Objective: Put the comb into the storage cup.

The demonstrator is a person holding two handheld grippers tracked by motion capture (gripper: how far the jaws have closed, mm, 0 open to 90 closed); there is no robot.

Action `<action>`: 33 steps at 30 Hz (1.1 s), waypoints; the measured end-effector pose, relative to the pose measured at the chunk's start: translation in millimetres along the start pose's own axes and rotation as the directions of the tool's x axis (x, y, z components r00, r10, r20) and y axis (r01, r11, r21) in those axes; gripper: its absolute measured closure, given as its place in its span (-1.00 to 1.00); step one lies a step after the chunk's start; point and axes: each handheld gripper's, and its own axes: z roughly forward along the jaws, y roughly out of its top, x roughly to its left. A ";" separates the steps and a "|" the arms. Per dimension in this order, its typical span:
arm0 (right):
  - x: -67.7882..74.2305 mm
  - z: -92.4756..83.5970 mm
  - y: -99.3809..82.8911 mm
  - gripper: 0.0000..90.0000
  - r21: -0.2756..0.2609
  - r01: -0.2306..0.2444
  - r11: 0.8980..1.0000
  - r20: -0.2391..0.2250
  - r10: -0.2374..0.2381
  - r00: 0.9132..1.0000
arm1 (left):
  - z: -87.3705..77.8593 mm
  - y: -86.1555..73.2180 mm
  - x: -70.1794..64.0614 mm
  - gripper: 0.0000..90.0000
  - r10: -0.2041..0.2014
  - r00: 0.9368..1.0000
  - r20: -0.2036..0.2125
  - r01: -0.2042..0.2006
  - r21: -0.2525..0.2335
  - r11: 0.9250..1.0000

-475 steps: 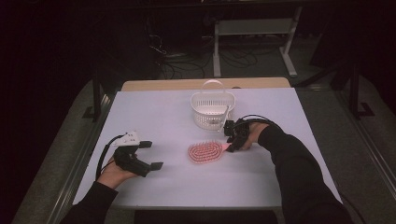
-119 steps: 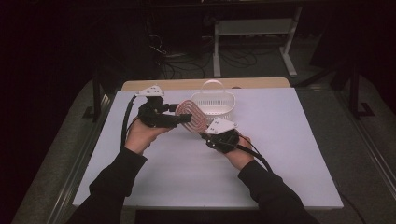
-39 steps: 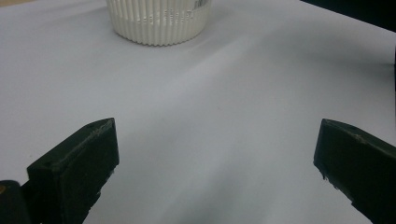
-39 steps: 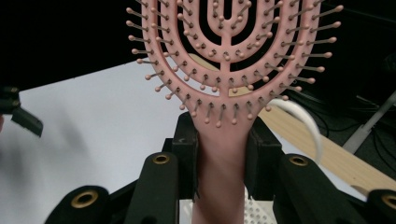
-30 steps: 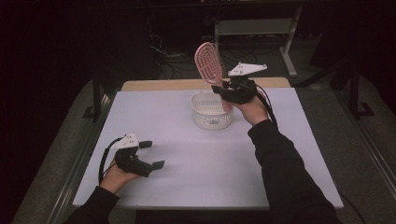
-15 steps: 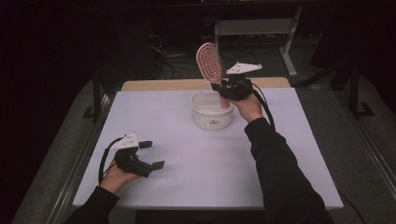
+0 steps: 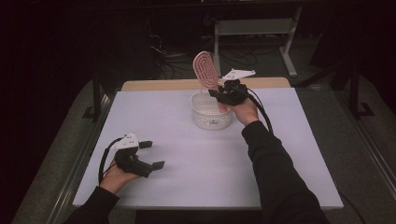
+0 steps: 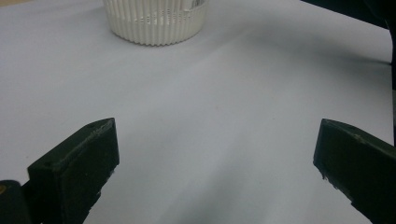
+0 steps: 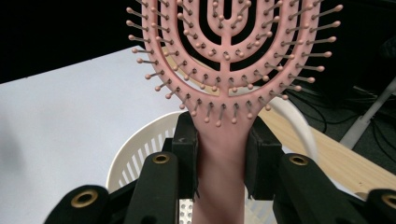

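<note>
- Lowered a touch since 0.5 s ago: right gripper, clamped on pink hairbrush, upright over white basket nr table's far edge; drop-in likely next.
- Left gripper: wide open, empty, near-left corner.

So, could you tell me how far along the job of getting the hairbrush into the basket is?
Done: the pink hairbrush is off the table, clamped at its neck by the right gripper and held upright above the white basket. In hand: that hold over the basket. Left: probably lowering it in and releasing. The left gripper rests open near the table's front edge.
</note>
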 end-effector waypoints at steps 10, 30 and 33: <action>1.3 7.3 -11.1 0.52 0.027 0.006 1.000 -0.015 -0.005 1.000 | -0.1 -0.1 -0.1 -1.00 0.000 1.000 -0.001 0.000 0.000 1.000; 3.0 12.8 -16.8 0.50 0.090 0.037 0.995 -0.034 -0.034 0.999 | -0.3 0.0 -0.4 -1.00 0.001 1.000 -0.001 -0.001 0.001 1.000; 3.6 13.5 -17.3 0.50 0.096 0.038 0.995 -0.036 -0.035 0.999 | -0.1 -0.1 -0.2 -1.00 0.002 1.000 0.000 -0.002 0.001 1.000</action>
